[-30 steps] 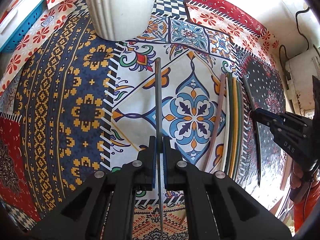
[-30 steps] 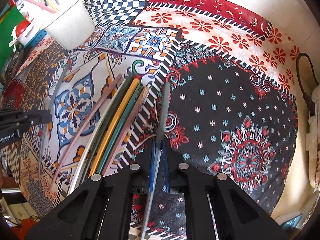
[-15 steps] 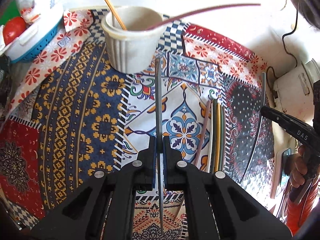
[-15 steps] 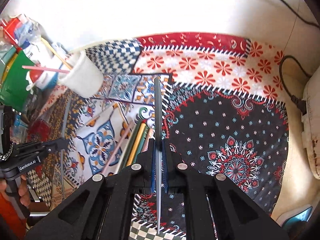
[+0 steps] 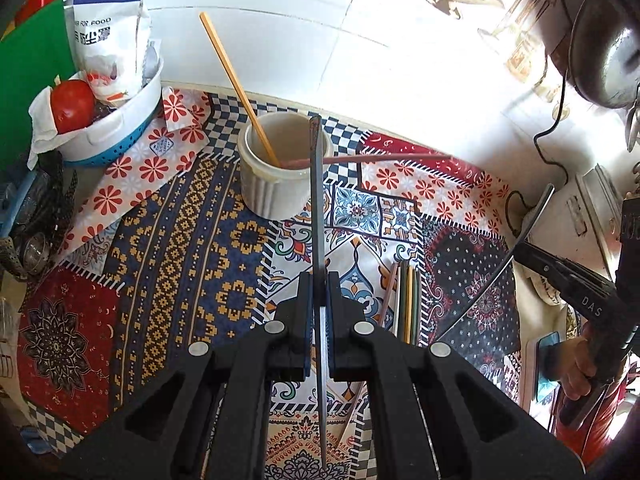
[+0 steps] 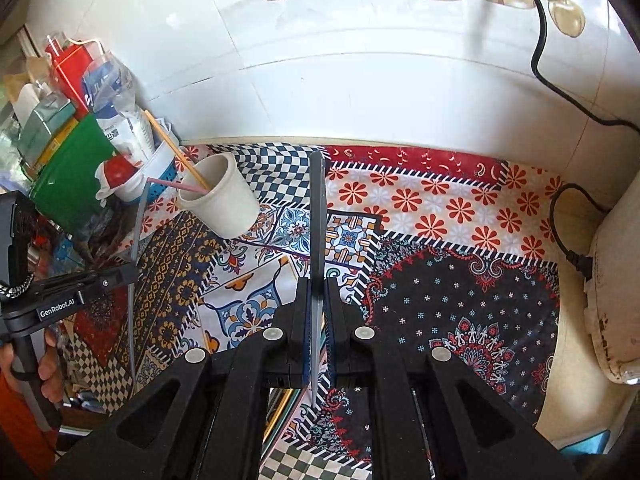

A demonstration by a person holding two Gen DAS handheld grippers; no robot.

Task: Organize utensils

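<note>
My left gripper is shut on a grey chopstick, held in the air; its tip points toward the white cup. An orange chopstick and a pink chopstick lean in the cup. Several coloured chopsticks lie side by side on the patchwork cloth. My right gripper is shut on a dark grey chopstick, also lifted off the cloth. The right gripper shows at the right edge of the left wrist view. The left gripper shows at the left edge of the right wrist view.
A white-and-blue basket with a tomato and a food bag stands left of the cup, beside a green board. A tiled wall rises behind. A white appliance with a black power cord sits at the right edge.
Both grippers have risen off the cloth with their chopsticks and tipped upward. The cup's inside, its two chopsticks and the wall have come into view.
</note>
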